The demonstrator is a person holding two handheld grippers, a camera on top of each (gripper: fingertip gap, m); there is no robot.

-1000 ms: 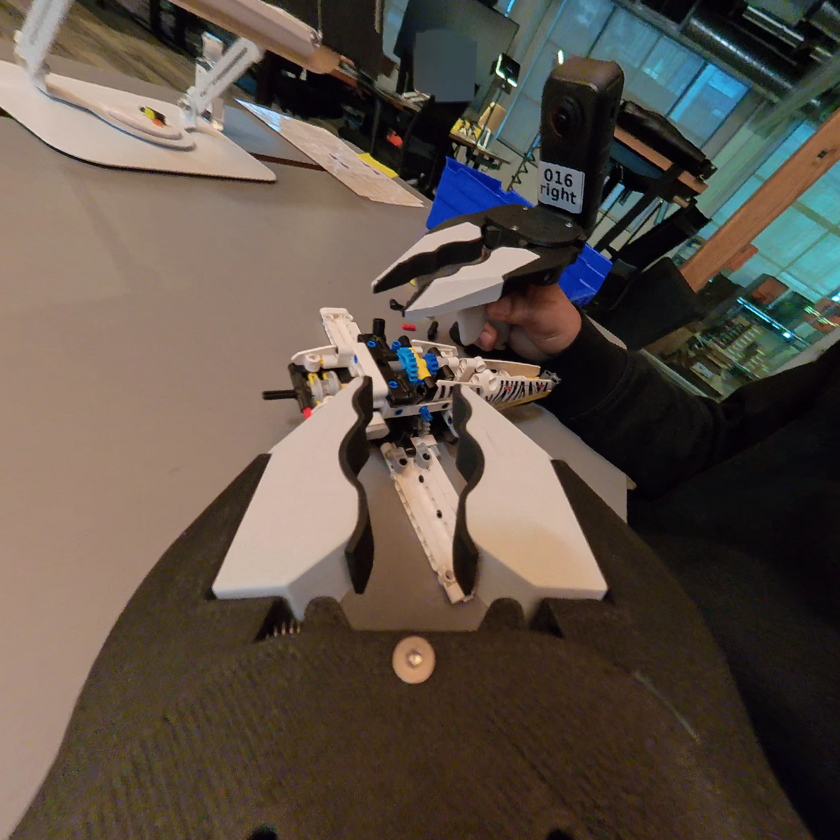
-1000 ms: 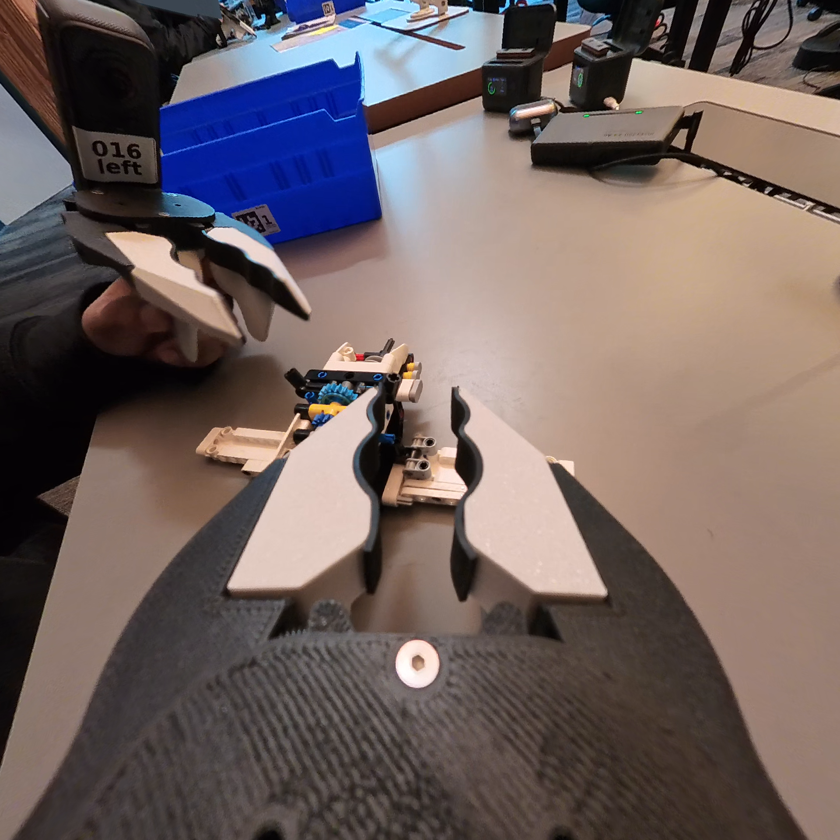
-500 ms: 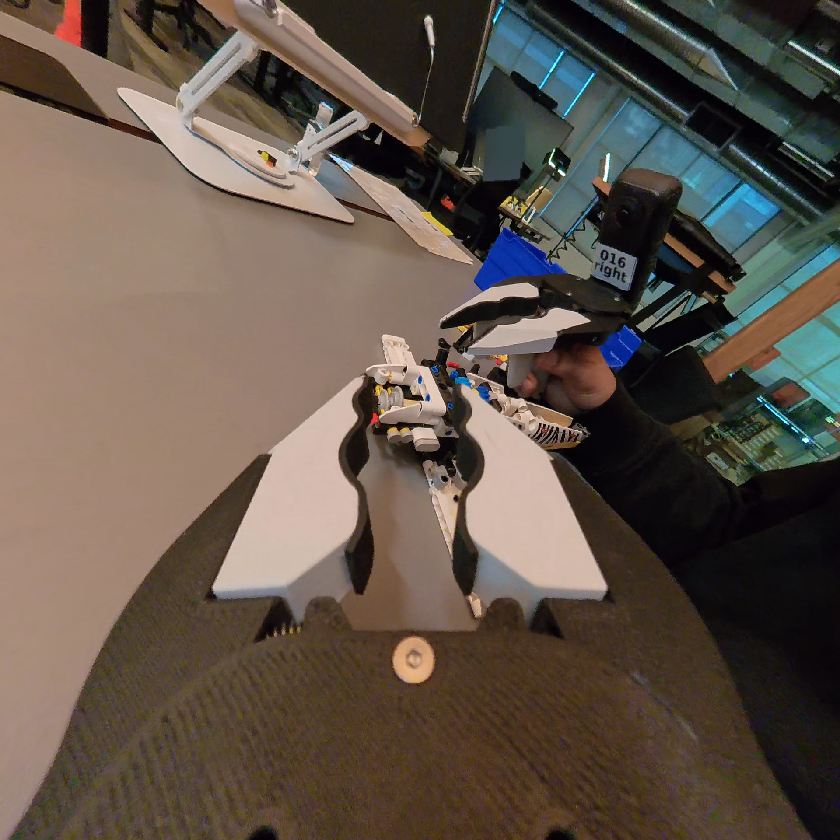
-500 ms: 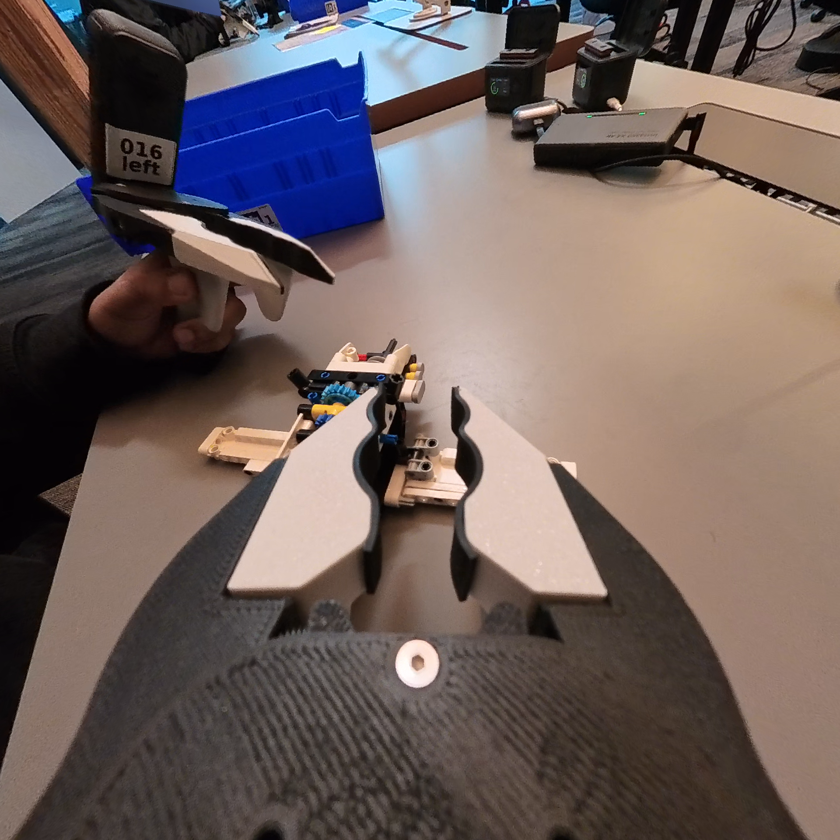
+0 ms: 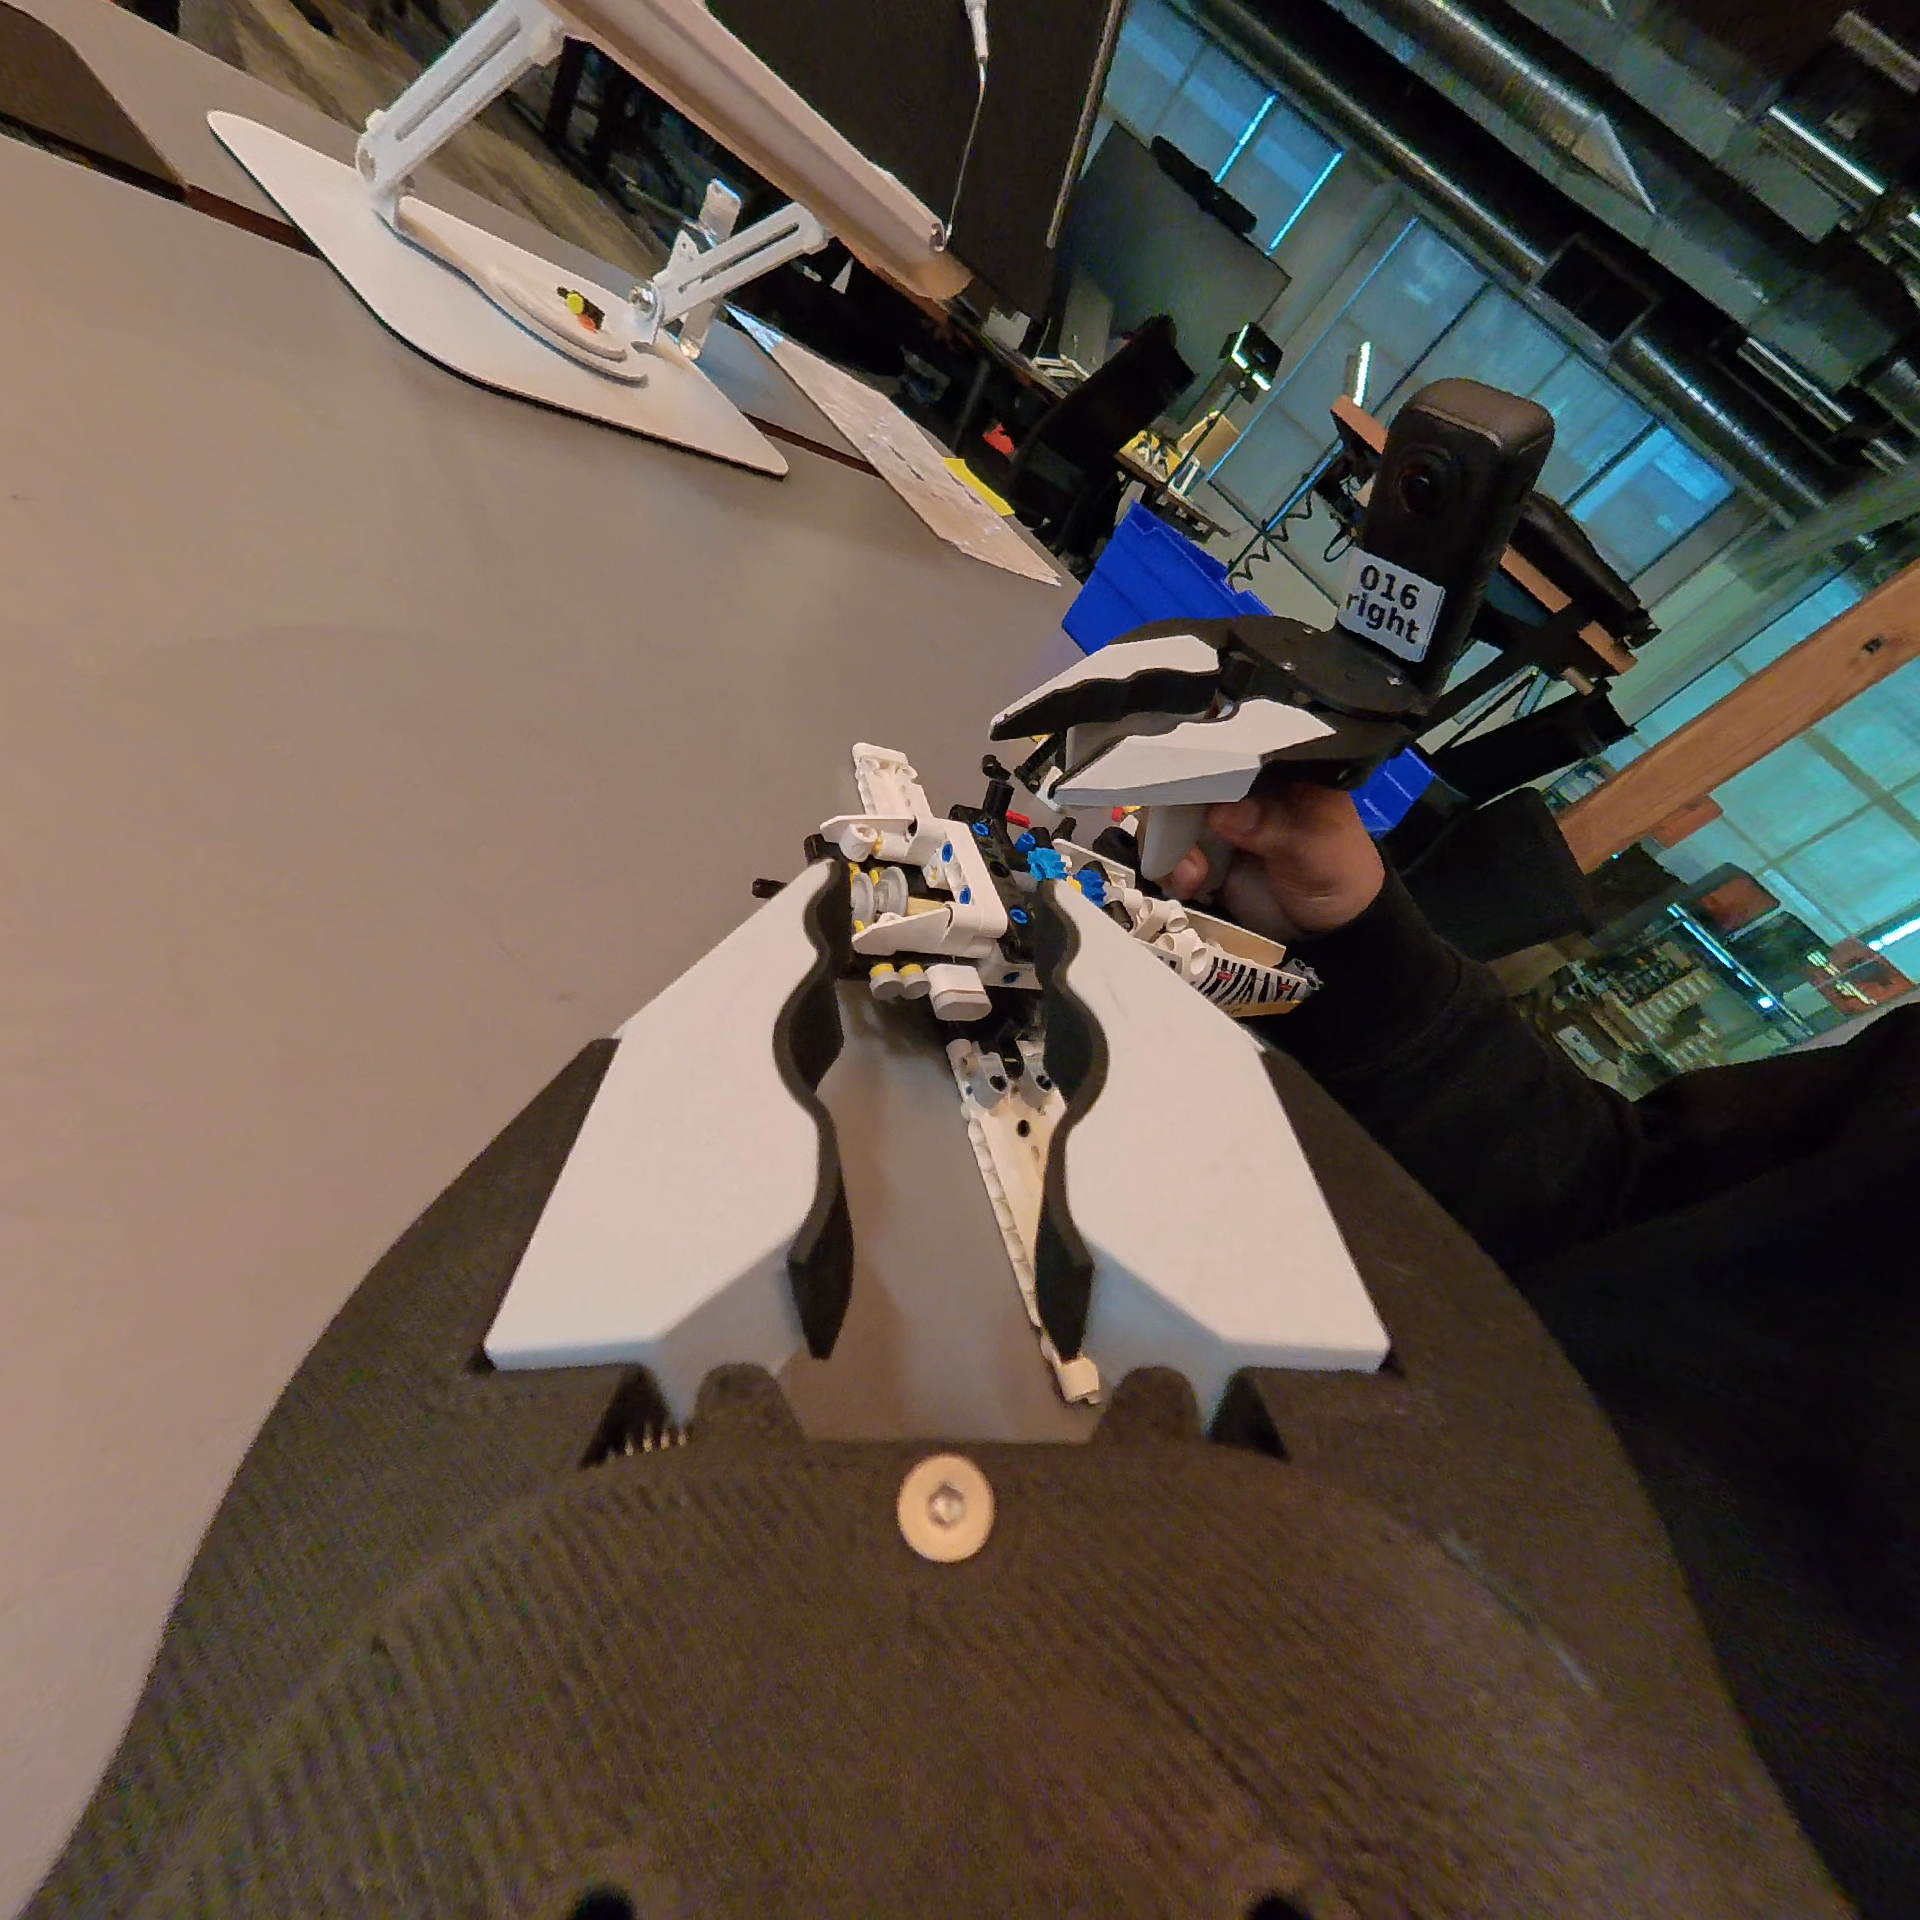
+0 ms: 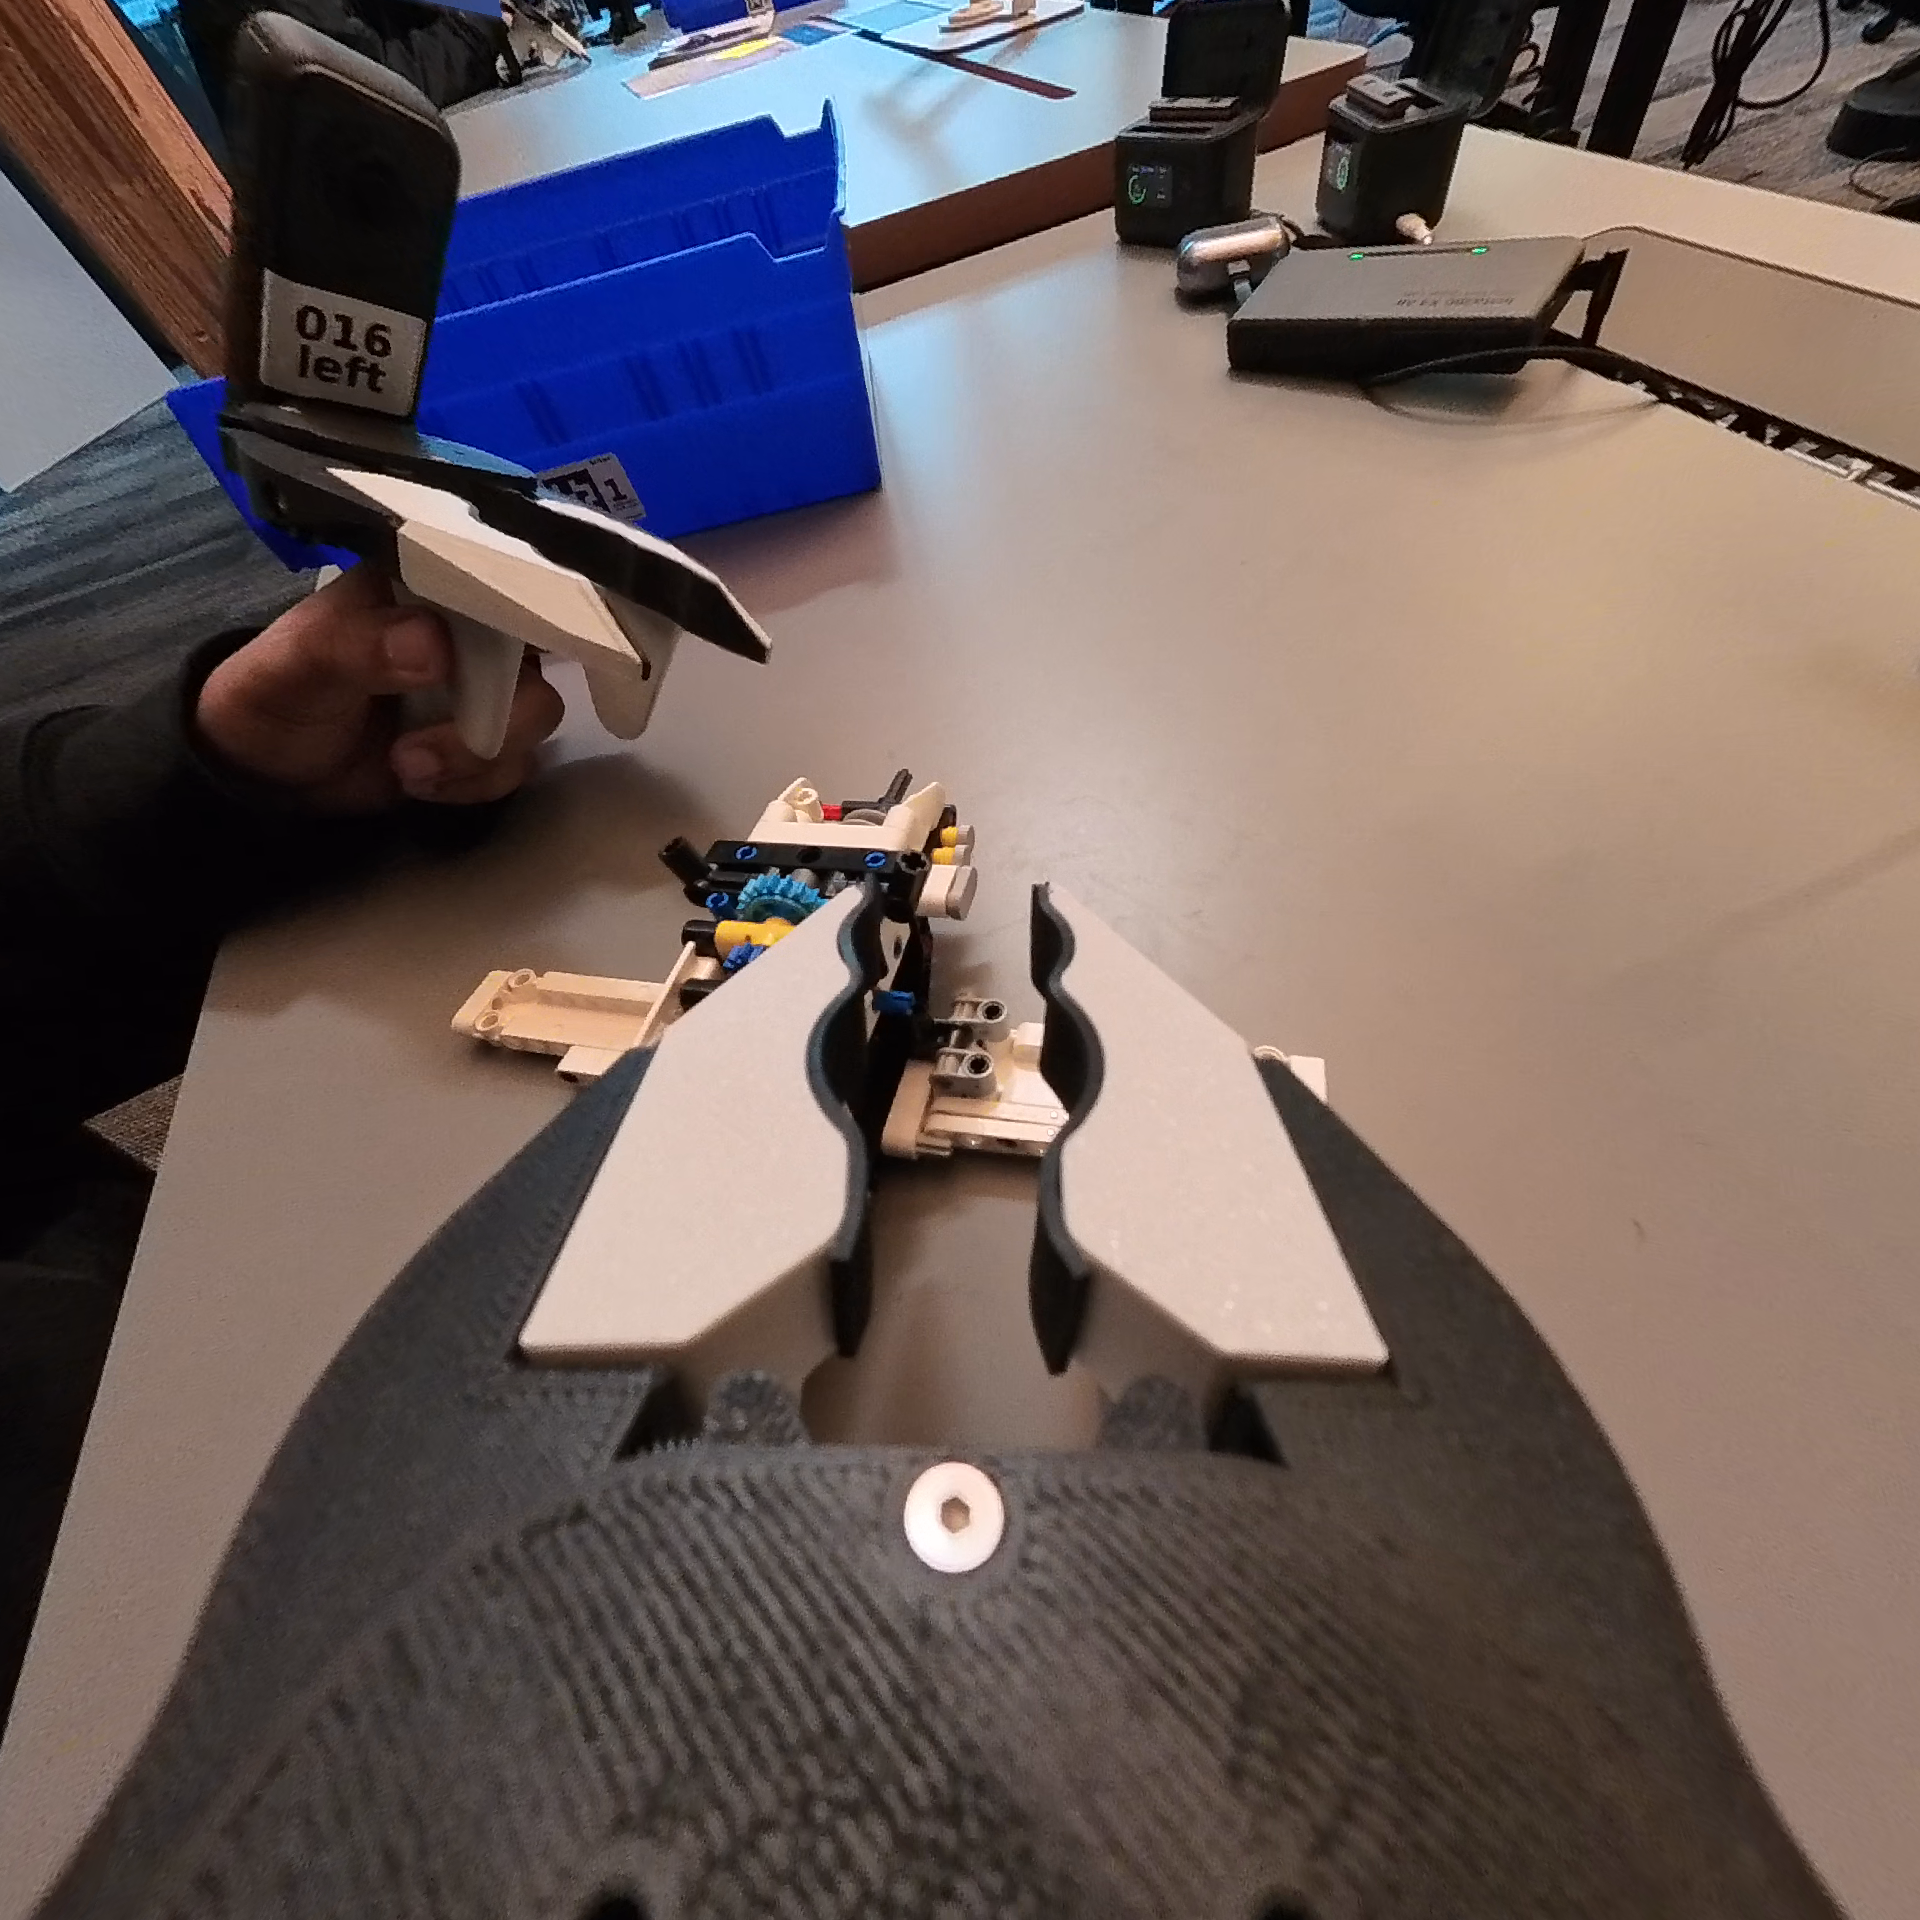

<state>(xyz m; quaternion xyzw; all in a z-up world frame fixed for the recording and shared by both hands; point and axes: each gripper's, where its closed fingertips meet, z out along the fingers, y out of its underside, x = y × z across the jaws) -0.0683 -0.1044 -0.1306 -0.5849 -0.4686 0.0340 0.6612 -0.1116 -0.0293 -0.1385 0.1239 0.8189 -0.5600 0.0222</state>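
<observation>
Tongs above a toy brick model on the worktop.
Your left tongs and right tongs both hover apart, gripping nothing.

Brick model partly hidden behind the right gripper's jaws.

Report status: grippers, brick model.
Left gripper open, empty, aloft. Right gripper open, empty, over brick model. Model flat on grey table, untouched. Blue bin well apart.
</observation>
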